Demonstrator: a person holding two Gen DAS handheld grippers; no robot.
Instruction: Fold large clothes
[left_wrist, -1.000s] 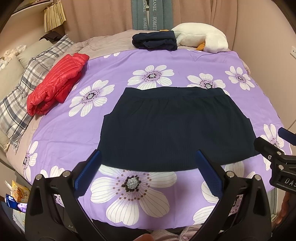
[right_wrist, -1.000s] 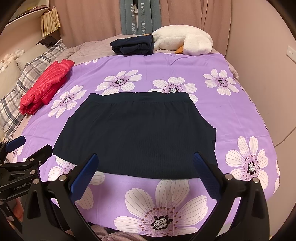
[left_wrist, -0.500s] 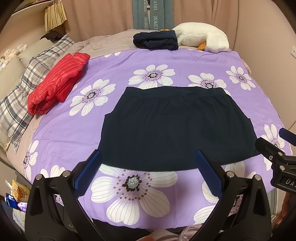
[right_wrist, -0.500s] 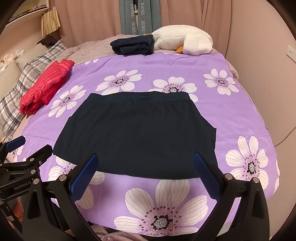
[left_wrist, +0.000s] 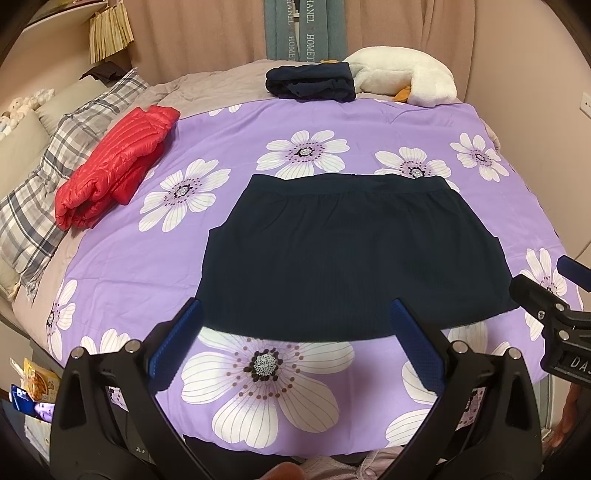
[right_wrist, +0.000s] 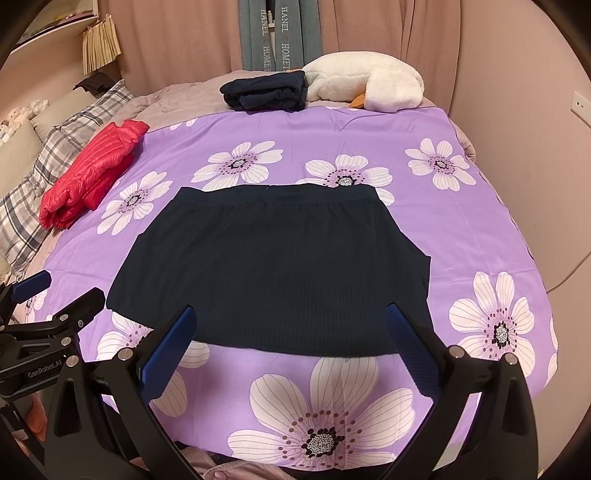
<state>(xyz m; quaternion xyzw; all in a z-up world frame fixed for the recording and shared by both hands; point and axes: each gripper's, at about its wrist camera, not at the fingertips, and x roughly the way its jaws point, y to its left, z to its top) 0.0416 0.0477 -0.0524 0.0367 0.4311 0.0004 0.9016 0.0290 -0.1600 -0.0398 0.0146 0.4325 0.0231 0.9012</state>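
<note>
Left wrist view: left gripper (left_wrist: 293, 334) low at the near edge of the bed, fingers spread wide, nothing between them.
Right wrist view: right gripper (right_wrist: 288, 332) also low at the near edge, fingers spread wide, holding nothing.
Dark skirt (left_wrist: 347, 254): flat on the purple flower sheet (left_wrist: 229, 122), just ahead of both grippers, waistband on the far side, hem on the near side, not touched by any finger.
Hem and blue pads: near edge of skirt looks level with the blue tips in both views, with a gap to the cloth.
Other gripper: right one seen at the right edge of the left view (left_wrist: 554, 295); left one seen at the left edge of the right view (right_wrist: 48, 306).
Red puffy jacket (left_wrist: 114, 166): folded, far ahead and to the left, well apart from the skirt.
Folded dark clothes (left_wrist: 310, 81): far ahead at the back of the bed, touching a white plush toy (left_wrist: 402, 77).
Plaid pillow (left_wrist: 55, 173): left of the red jacket.
</note>
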